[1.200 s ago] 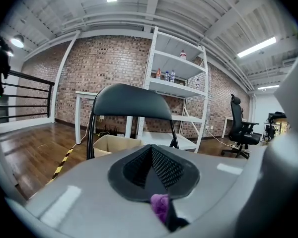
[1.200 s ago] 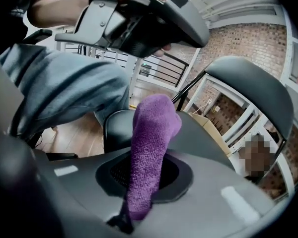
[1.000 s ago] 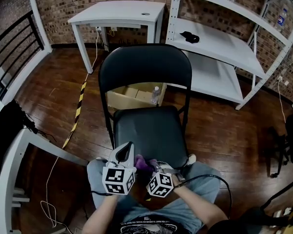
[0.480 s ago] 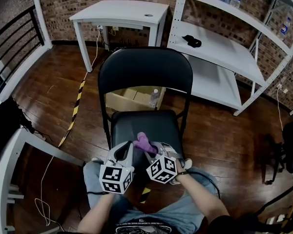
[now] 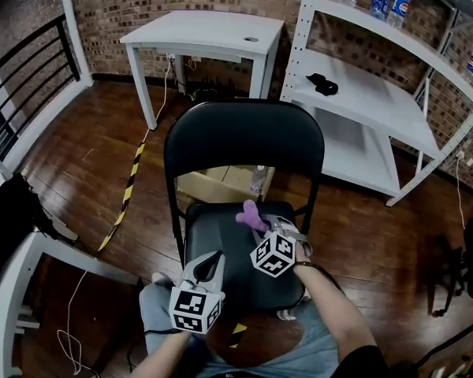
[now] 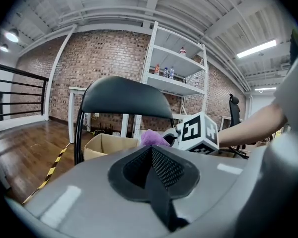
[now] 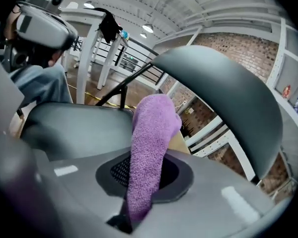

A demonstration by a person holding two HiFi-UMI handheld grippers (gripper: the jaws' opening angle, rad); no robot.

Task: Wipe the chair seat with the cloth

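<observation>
A black folding chair stands in front of me, its seat [image 5: 221, 239] dark and bare, its backrest [image 5: 244, 136] upright. My right gripper [image 5: 262, 225] is over the seat's back right part, shut on a purple cloth [image 5: 251, 213] that pokes out toward the backrest. In the right gripper view the cloth [image 7: 150, 152] runs up between the closed jaws, with the seat [image 7: 79, 125] at left. My left gripper [image 5: 209, 262] hangs at the seat's front edge, shut and empty. The left gripper view shows the backrest [image 6: 124, 95] and the right gripper's marker cube [image 6: 198, 132].
A cardboard box [image 5: 217, 183] sits on the wooden floor behind the chair. A white table [image 5: 205, 34] stands at the back, a white shelf unit [image 5: 378, 93] with bottles at the right. Black-yellow tape [image 5: 126, 195] runs along the floor at left. My knees are under the seat's front.
The right gripper has carried the purple cloth from the seat's front edge forward and right, toward the backrest. The left gripper has stayed near the front edge.
</observation>
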